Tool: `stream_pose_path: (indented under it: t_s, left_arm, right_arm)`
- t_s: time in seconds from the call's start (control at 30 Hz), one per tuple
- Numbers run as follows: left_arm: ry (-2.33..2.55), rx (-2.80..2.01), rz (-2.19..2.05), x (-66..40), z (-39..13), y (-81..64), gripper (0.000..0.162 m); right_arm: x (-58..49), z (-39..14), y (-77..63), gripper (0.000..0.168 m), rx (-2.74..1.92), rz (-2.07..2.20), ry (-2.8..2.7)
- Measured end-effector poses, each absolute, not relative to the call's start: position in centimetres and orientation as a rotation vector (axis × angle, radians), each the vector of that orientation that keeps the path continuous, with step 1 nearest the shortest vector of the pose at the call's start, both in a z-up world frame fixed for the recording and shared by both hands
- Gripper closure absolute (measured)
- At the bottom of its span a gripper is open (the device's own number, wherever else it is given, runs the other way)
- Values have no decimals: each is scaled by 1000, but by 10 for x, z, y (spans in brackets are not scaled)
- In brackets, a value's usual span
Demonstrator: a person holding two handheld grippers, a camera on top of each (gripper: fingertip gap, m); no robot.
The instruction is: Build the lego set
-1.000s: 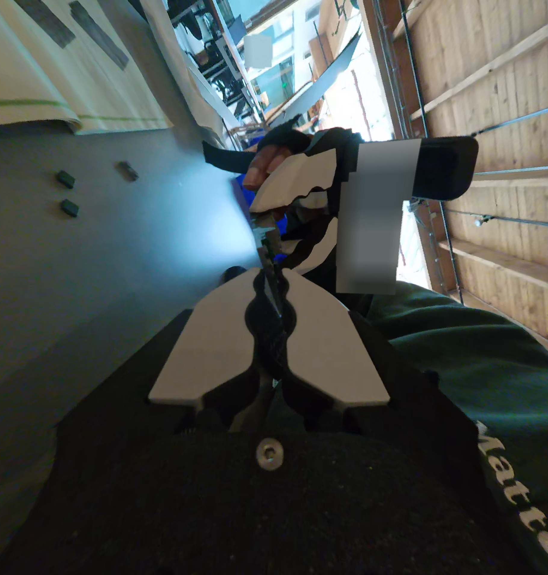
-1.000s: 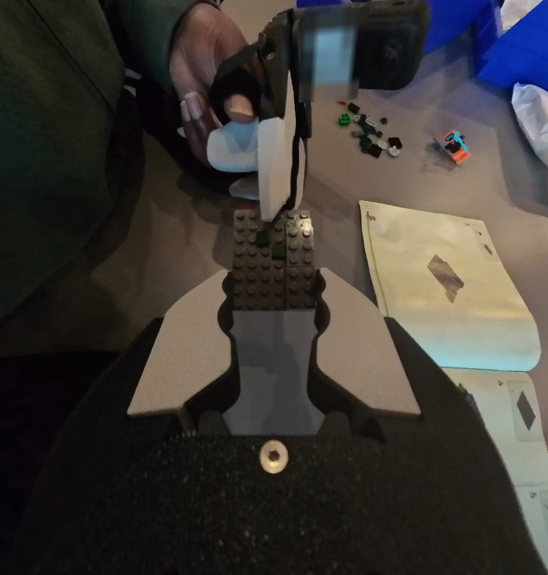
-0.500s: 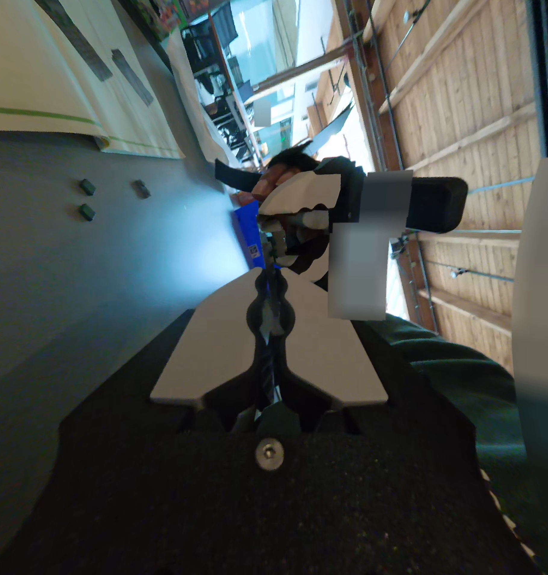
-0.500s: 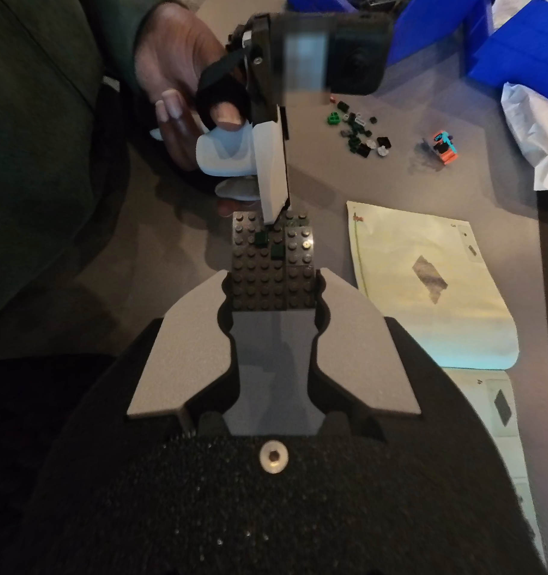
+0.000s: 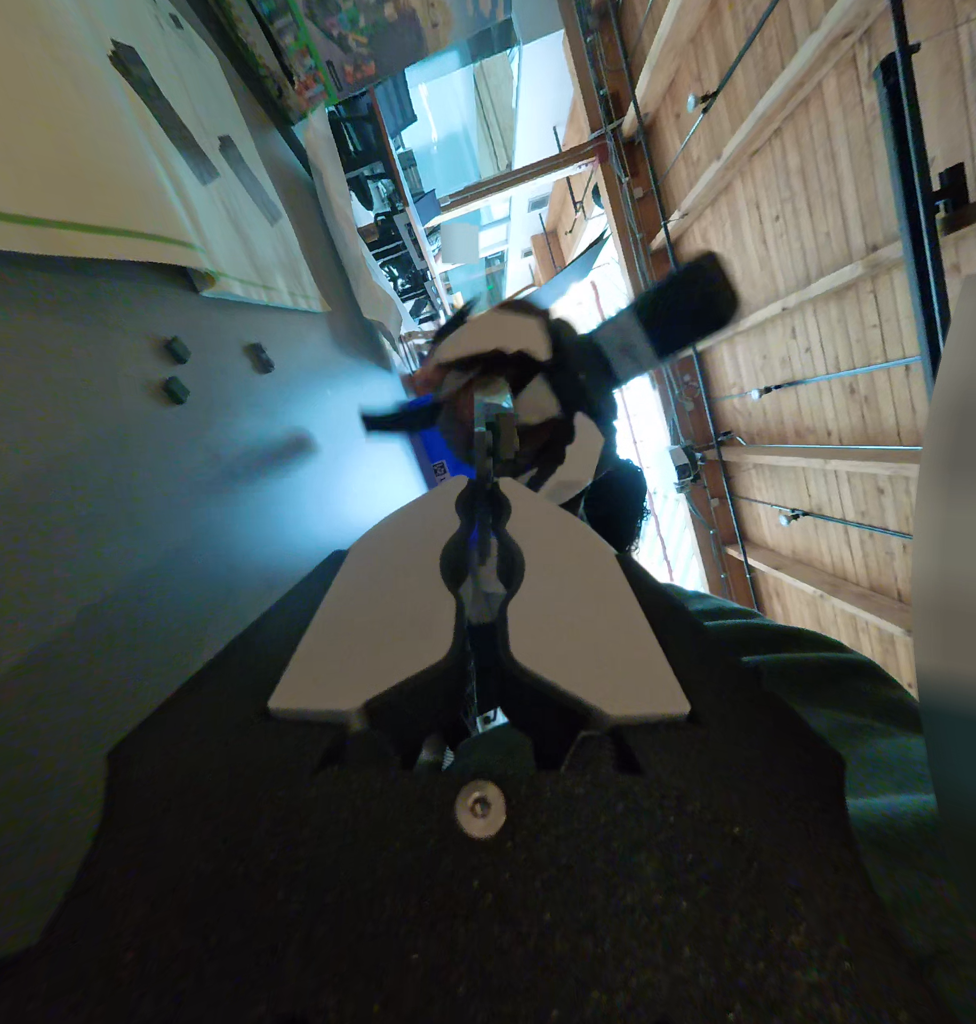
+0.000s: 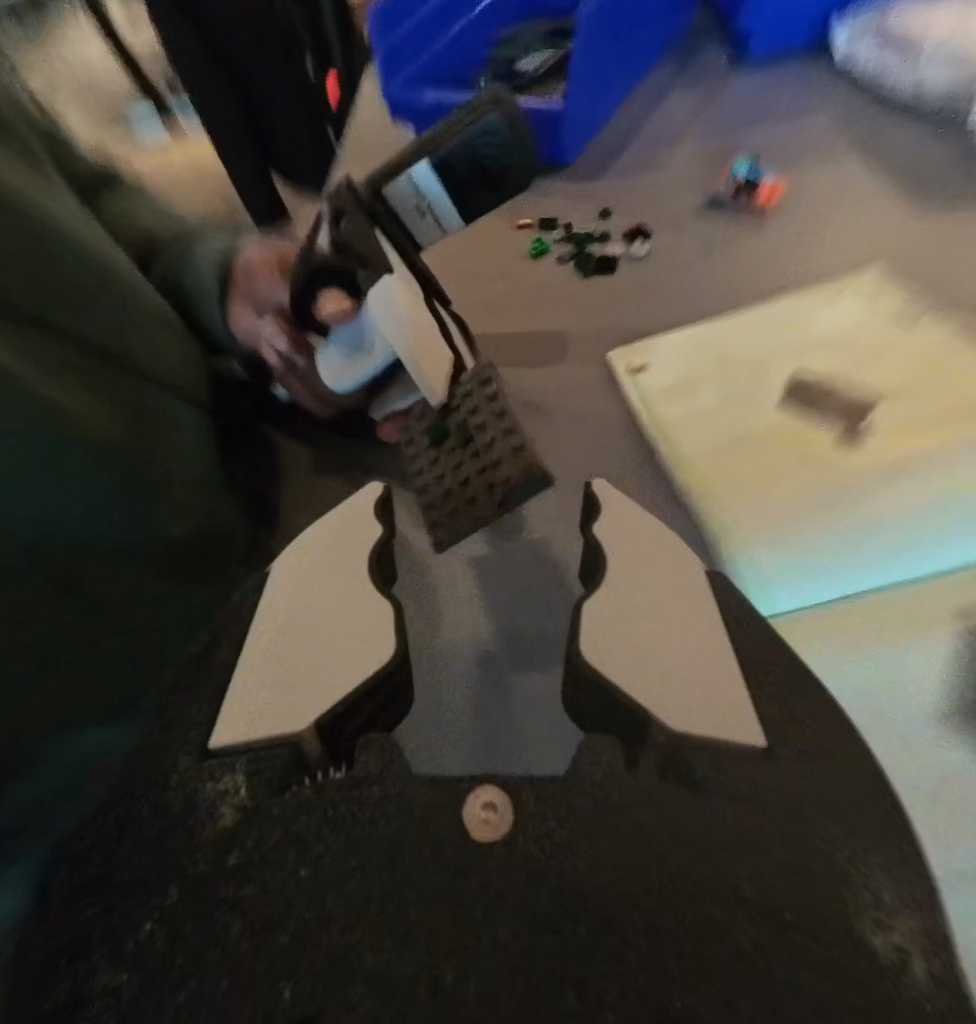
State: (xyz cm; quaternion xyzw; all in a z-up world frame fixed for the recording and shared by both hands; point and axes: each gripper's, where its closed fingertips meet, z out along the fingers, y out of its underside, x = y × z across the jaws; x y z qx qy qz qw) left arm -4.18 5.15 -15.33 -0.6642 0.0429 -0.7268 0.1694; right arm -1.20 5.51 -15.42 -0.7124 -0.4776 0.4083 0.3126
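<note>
A dark grey studded Lego plate point(image 6: 474, 471) with small dark green pieces on it hangs tilted above the table. My left gripper point(image 6: 452, 382) is shut on its far edge. In the left wrist view the left gripper point(image 5: 481, 487) clamps the plate point(image 5: 483, 449), which shows edge-on. My right gripper point(image 6: 486, 486) is open, its fingers spread on either side of the plate's near end and apart from it. It shows blurred beyond the plate in the left wrist view point(image 5: 524, 399).
An open instruction booklet point(image 6: 807, 443) lies on the grey table to the right. A pile of loose pieces point(image 6: 585, 249), a small orange and teal build point(image 6: 752, 183) and blue bins point(image 6: 530, 55) are farther back. Three small dark pieces point(image 5: 175, 365) lie by the booklet point(image 5: 59, 166).
My right gripper has opened and let go of the plate. The left gripper now holds the plate alone and has tilted it. Both views are blurred by motion.
</note>
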Motion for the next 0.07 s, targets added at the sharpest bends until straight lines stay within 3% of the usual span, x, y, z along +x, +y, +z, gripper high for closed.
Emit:
stream_pose_path:
  t_s: [0.07]
  left_arm:
    - [113, -1886, -2071, -43, -153, 52, 157]
  right_arm:
    - [-17, -152, 48, 104, -1961, 1384, -972]
